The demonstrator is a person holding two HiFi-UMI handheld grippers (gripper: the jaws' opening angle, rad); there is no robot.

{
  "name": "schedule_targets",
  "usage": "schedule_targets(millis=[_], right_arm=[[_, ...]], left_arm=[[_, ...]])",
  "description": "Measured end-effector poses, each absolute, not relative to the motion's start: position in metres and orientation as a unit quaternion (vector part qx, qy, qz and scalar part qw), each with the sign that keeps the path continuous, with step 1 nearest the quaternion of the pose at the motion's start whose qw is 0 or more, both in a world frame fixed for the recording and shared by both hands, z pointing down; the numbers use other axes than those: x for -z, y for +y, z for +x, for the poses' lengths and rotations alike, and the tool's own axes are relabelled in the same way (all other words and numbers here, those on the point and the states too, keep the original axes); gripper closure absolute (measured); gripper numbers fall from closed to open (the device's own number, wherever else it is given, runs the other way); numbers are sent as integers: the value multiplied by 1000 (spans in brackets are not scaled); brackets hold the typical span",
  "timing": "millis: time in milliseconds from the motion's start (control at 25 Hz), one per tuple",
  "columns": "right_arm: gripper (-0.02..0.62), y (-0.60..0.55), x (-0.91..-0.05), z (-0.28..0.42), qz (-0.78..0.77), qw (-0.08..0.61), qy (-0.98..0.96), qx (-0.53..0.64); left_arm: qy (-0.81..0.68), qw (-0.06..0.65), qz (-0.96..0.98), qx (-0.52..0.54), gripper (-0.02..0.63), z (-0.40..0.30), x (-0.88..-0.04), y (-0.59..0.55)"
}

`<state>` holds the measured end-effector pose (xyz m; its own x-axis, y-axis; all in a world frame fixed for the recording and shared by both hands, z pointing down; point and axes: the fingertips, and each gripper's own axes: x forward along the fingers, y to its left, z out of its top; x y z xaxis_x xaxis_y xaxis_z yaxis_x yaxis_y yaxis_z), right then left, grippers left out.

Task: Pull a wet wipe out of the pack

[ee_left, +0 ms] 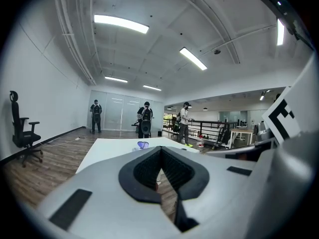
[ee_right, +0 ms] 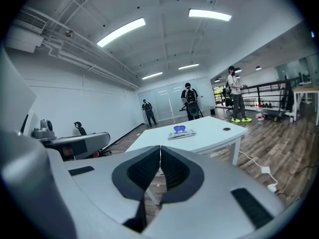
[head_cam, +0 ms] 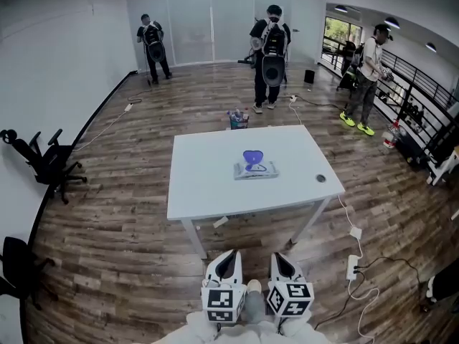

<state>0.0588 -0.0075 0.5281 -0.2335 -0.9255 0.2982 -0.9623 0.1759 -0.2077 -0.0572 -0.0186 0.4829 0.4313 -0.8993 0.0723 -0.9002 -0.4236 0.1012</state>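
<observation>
A flat wet wipe pack (head_cam: 255,169) with its blue lid (head_cam: 251,156) flipped up lies near the middle of the white table (head_cam: 208,192). The pack also shows in the right gripper view (ee_right: 181,133), and its blue lid in the left gripper view (ee_left: 143,145). Both grippers are held low, close to my body and well short of the table. My left gripper (head_cam: 229,258) (ee_left: 160,150) has its jaws together with nothing between them. My right gripper (head_cam: 281,259) (ee_right: 160,148) is likewise shut and empty.
A small dark round object (head_cam: 320,178) sits near the table's right edge. A container of bottles (head_cam: 238,119) stands on the floor behind the table. Three people (head_cam: 271,49) stand at the back. Office chairs (head_cam: 44,160) line the left wall; cables and a power strip (head_cam: 352,266) lie right.
</observation>
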Motion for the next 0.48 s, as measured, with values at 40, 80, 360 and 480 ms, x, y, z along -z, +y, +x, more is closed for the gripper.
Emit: schedule_targets(millis=[40,80,360,480], right_arm=[[586,-9,-528,59,616,52,-766,-177],[586,-11,-527,60,616,53,-767,-175],[586,-31,-530,63,613,54,-769,-176],[586,-39,-529,64,612,51,-769,-177]], left_arm=[[-535,62,843,-4,606,-57,-484,-20],[-536,62,842,-5,606,-57,-484,-22],[-541,59,839,-15,606,-54,-488,-40],[-538,63,840,-15,606,-49,-487,-47]])
